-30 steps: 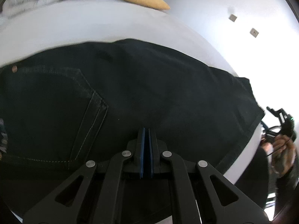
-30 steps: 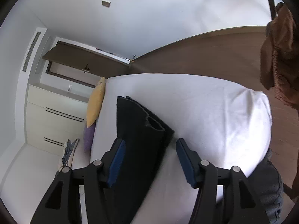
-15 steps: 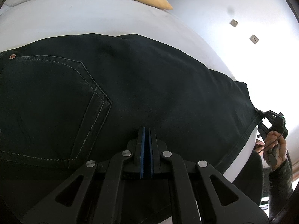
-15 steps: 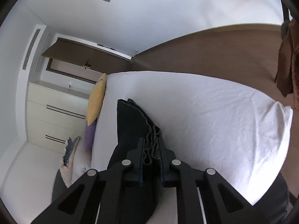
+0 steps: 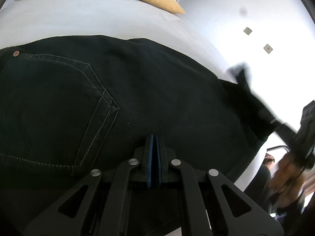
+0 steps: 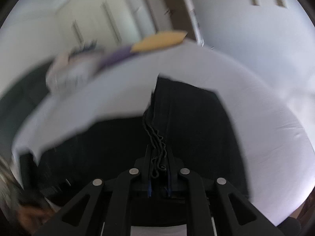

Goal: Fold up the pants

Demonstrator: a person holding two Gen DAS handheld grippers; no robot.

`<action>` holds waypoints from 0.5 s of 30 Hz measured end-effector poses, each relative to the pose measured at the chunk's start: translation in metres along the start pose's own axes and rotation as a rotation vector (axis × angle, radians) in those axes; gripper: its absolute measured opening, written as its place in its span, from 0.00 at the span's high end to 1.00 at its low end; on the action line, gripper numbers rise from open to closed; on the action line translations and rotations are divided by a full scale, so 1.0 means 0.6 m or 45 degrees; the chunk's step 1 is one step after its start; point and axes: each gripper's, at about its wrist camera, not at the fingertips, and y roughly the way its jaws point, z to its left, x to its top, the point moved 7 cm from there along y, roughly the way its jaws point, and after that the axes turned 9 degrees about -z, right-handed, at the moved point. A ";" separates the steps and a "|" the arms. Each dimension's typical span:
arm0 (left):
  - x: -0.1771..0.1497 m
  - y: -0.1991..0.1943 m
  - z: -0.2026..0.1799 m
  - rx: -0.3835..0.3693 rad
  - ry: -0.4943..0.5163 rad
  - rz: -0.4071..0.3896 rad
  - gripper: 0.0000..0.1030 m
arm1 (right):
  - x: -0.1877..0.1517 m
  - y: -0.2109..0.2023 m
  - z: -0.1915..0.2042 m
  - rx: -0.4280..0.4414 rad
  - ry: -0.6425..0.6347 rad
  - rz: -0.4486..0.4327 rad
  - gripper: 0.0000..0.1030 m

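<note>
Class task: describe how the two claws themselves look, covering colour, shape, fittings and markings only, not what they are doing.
Both the left claw and right claw are matte black, with angular linkage arms pierced by triangular cut-outs. Four round silver pivot bolts run across each. Blue pads line the inner faces of the fingers. No cables or markings show on them.

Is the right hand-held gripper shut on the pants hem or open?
Shut on it. The right hand-held gripper has bunched, wavy hem layers of the black pants clamped between its jaws, lifted above the white bed.
</note>
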 end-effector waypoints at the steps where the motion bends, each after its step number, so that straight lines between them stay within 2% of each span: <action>1: 0.003 -0.001 0.001 -0.003 -0.019 0.001 0.97 | -0.016 0.019 0.006 -0.025 -0.040 0.044 0.88; 3: 0.008 -0.006 0.002 -0.005 -0.055 0.003 0.97 | -0.051 0.051 0.005 -0.096 -0.132 0.101 0.88; 5: 0.015 -0.010 0.001 -0.023 -0.089 0.007 0.87 | -0.052 0.047 0.011 -0.110 -0.196 0.072 0.88; 6: 0.018 -0.011 -0.002 -0.053 -0.118 0.006 0.68 | -0.050 0.045 0.013 -0.116 -0.215 0.064 0.88; 7: 0.024 -0.010 -0.011 -0.104 -0.161 0.002 0.37 | -0.046 0.041 0.015 -0.118 -0.223 0.052 0.88; 9: 0.038 -0.009 -0.032 -0.146 -0.184 -0.015 0.10 | -0.037 0.029 0.025 -0.117 -0.250 0.019 0.88; 11: 0.055 -0.002 -0.061 -0.195 -0.172 -0.009 0.10 | -0.031 0.017 0.037 -0.109 -0.266 -0.014 0.88; 13: 0.067 0.019 -0.094 -0.273 -0.209 0.045 0.10 | -0.031 0.007 0.052 -0.102 -0.298 -0.044 0.88; 15: 0.081 0.037 -0.118 -0.307 -0.219 0.083 0.10 | -0.032 0.000 0.065 -0.102 -0.341 -0.067 0.88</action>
